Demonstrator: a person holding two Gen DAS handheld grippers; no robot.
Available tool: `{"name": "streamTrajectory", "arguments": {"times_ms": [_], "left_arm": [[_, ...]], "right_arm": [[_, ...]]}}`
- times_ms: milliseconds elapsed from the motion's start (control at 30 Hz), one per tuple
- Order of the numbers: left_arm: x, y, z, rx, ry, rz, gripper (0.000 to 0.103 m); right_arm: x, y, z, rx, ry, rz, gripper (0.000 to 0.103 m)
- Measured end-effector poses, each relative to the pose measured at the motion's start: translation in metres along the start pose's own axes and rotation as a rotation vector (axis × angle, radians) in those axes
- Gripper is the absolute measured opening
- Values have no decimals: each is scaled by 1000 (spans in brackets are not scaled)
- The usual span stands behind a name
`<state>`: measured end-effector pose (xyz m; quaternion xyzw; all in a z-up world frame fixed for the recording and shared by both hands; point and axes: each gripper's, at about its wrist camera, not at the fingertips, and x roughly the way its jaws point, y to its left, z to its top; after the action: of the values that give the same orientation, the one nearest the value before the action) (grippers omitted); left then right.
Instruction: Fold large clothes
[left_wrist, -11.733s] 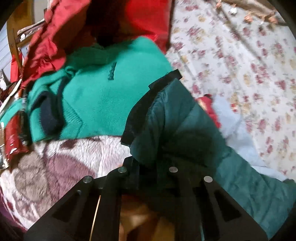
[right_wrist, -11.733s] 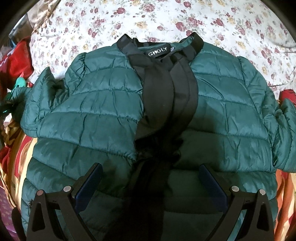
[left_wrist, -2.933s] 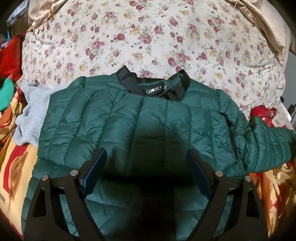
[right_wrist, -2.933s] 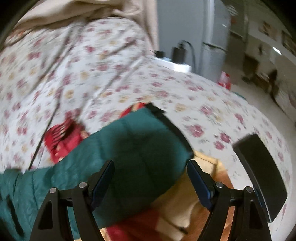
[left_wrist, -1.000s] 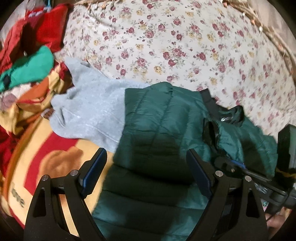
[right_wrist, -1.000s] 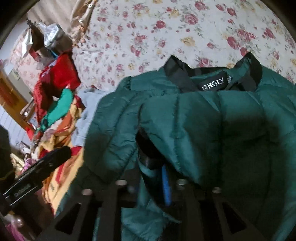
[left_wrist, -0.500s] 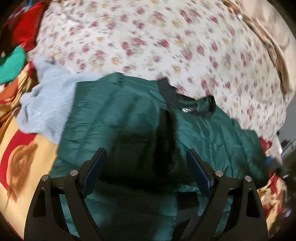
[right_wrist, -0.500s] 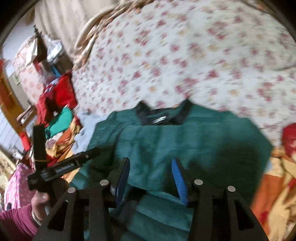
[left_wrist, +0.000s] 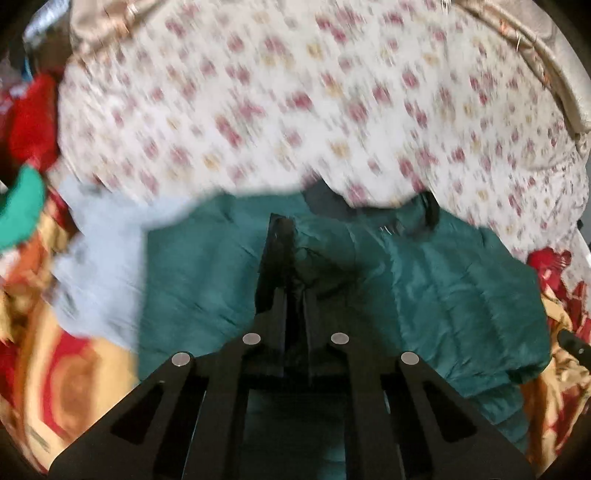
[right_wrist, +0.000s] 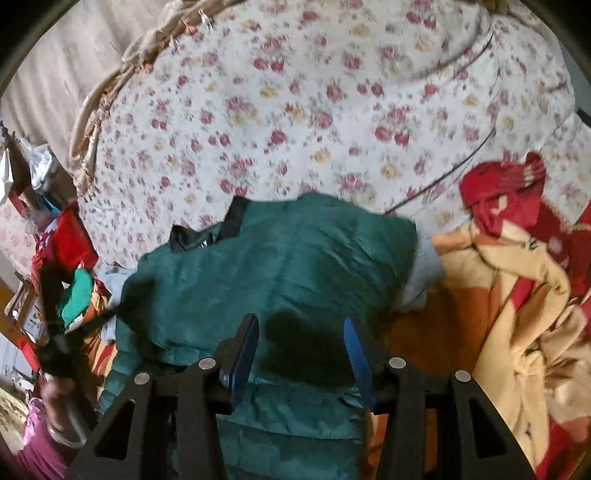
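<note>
Left view, blurred: grey garment (left_wrist: 99, 266) at left, partly under the green puffer jacket (left_wrist: 443, 295), which lies on the floral bedspread (left_wrist: 295, 110). Left gripper (left_wrist: 293, 280) has its fingers pressed nearly together, pinching a black-edged fold of jacket near the collar. Right view: jacket (right_wrist: 280, 266) centre, folded in, collar at upper left. Right gripper (right_wrist: 299, 343) hovers over it, blue pads apart, holding nothing. Orange-yellow blanket (right_wrist: 517, 314) at right.

floral bedspread (right_wrist: 332, 110), beige curtain (right_wrist: 55, 66)
</note>
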<state>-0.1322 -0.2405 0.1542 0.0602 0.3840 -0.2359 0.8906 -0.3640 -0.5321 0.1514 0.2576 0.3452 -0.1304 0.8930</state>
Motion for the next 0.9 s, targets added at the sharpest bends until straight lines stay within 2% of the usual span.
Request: {"name": "streamTrajectory", "arguments": {"times_ms": [100,267,400,533,567,633,667,767,833,867,900], "left_arm": [[-5,31,4,-25,-14,42,6],[12,74,-11,-78,32,132,3],[28,91,-23,-135,93,104,2],[19,89,-23,-140,68,82,5],[16,85,-21,-128,63,84,8],[11,81,-18,-99,72,112,43],[9,81,-16,-90,78,127,48],[-4,79,-15,-98,43,98,51],[-10,77,-13,-119,28,57,63],[-12,74,-12,-130,15,29,65],[-13,70,-12,-135,5,12,66]], "right_arm": [[18,10,0,-11,7,15,46],[61,35,8,-69,35,27,46],[107,56,13,-142,92,-9,46],[135,67,15,-191,114,-57,47],[138,69,17,-204,115,-65,47],[138,71,20,-208,120,-67,47],[134,71,22,-203,124,-58,47],[105,65,26,-167,103,-4,47],[86,62,26,-158,74,2,47],[76,61,24,-163,61,-9,52],[71,62,23,-169,52,-19,61]]}}
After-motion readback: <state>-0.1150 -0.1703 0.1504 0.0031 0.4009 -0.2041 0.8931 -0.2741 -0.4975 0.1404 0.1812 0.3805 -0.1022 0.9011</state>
